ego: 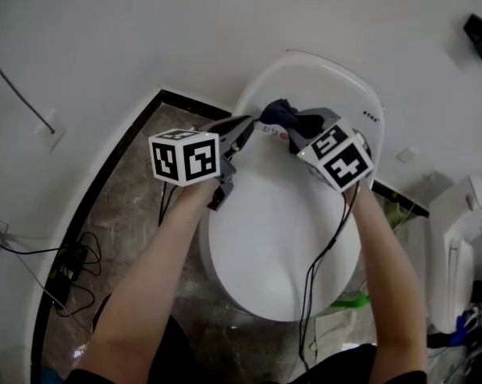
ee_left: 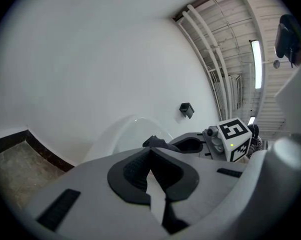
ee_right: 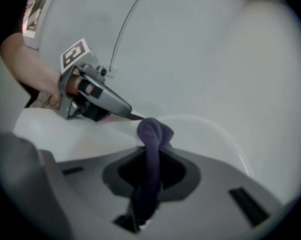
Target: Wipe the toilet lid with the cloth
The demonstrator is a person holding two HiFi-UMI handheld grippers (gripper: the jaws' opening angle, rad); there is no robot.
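Note:
The white toilet lid point(ego: 281, 238) lies closed below me. A dark blue cloth point(ego: 279, 114) is bunched over its far end, near the hinge. My right gripper point(ego: 295, 128) is shut on the cloth point(ee_right: 151, 134), which runs between its jaws and bulges past the tips. My left gripper point(ego: 253, 122) comes in from the left with its jaws shut. Its tips point(ee_right: 133, 117) touch the left side of the cloth; whether they pinch it cannot be told. In the left gripper view the cloth point(ee_left: 154, 142) shows just beyond the closed pads point(ee_left: 140, 171), with the right gripper point(ee_left: 190, 145) behind it.
A curved white wall rises behind the toilet. Brown stone floor point(ego: 137, 206) with a black border lies at the left, with cables point(ego: 73, 262) and a wall outlet point(ego: 53, 130). A white fixture point(ego: 457, 246) stands at the right. A black box point(ego: 481, 38) hangs on the wall.

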